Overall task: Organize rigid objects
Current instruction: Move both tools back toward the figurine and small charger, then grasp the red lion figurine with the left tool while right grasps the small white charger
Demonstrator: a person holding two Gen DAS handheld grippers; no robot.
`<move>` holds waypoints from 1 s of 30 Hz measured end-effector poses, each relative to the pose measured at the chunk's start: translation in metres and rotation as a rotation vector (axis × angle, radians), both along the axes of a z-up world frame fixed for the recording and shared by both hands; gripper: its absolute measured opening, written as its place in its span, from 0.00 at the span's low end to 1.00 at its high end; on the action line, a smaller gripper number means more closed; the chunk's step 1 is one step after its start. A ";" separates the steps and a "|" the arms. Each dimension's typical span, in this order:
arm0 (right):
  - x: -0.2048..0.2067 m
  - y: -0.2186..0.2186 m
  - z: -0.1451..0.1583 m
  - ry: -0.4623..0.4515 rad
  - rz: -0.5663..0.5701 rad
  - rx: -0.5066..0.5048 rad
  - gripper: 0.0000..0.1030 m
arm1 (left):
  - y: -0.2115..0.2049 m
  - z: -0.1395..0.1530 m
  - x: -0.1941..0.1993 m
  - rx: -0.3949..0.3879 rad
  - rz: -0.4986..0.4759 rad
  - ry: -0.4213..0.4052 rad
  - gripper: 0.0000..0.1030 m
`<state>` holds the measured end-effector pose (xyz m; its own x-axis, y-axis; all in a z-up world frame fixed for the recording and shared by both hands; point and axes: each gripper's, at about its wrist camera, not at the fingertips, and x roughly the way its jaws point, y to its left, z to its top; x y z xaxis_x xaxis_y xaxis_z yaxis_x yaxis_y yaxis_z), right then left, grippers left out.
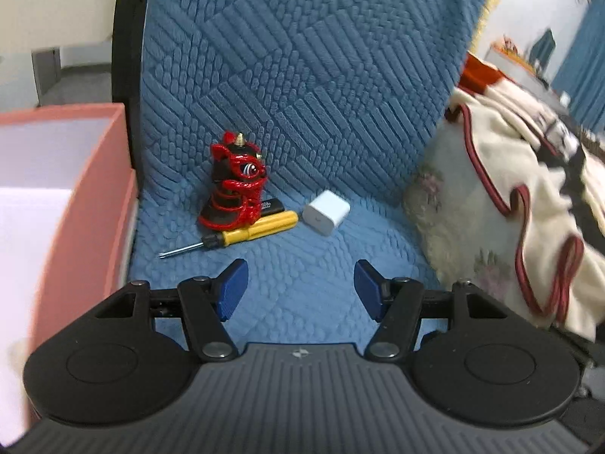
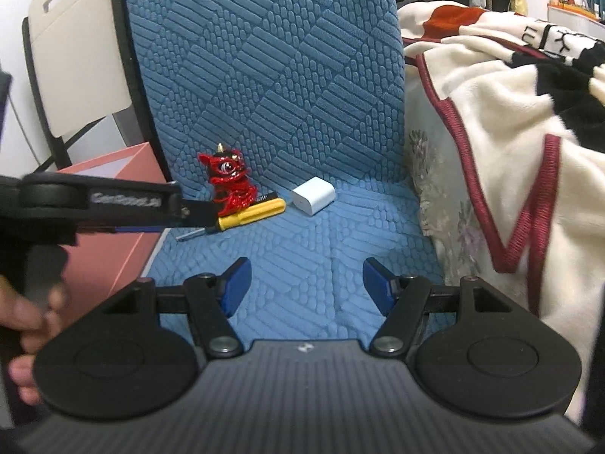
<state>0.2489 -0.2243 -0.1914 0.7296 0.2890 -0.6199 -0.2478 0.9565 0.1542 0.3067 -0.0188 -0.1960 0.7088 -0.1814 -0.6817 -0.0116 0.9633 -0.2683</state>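
Both claws tilt down toward a blue quilted seat (image 1: 302,265); left claw (image 1: 300,283) and right claw (image 2: 305,283) gape wide, gripping nothing. Red figurine (image 1: 236,185), yellow screwdriver (image 1: 253,229) and white charger (image 1: 326,216) lie by the backrest. Only the right view shows the holding hand (image 2: 28,325); the left reveals the pink box (image 1: 94,196) interior.

You are looking at a chair (image 1: 302,75) padded in blue quilted fabric, its black frame (image 1: 126,38) running up its left edge. To the chair's right lies a cream blanket (image 2: 491,132) with dark red trim. Left of the chair stands a folding chair (image 2: 75,56) with a pale back, against a white wall (image 1: 56,0). Far right of the chair, blue curtains (image 1: 582,56) hang, blurred. The light is even, indoor.
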 end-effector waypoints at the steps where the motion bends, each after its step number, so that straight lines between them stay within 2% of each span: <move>1: 0.005 0.001 -0.002 -0.002 0.005 0.009 0.65 | 0.000 -0.003 0.005 0.000 0.002 0.001 0.66; 5: 0.025 0.003 -0.014 0.005 0.009 0.032 0.65 | 0.002 -0.011 0.027 0.050 -0.005 0.008 0.66; 9: 0.049 0.004 -0.025 0.020 0.007 0.049 0.65 | 0.014 -0.019 0.048 0.055 0.003 0.026 0.66; 13: 0.076 0.010 -0.034 0.013 0.018 0.025 0.65 | 0.023 -0.023 0.073 0.050 0.010 0.030 0.66; 16: 0.100 0.014 -0.042 0.011 0.039 0.019 0.65 | 0.024 -0.025 0.095 0.079 0.011 0.030 0.66; 19: 0.121 0.021 -0.049 -0.009 0.072 -0.006 0.65 | 0.027 -0.030 0.113 0.105 0.023 0.038 0.66; 23: 0.144 0.030 -0.059 -0.054 0.101 -0.068 0.65 | 0.036 -0.036 0.130 0.087 0.035 0.039 0.71; 30: 0.173 0.049 -0.079 -0.078 0.191 -0.144 0.65 | 0.039 -0.051 0.151 0.108 0.017 0.052 0.71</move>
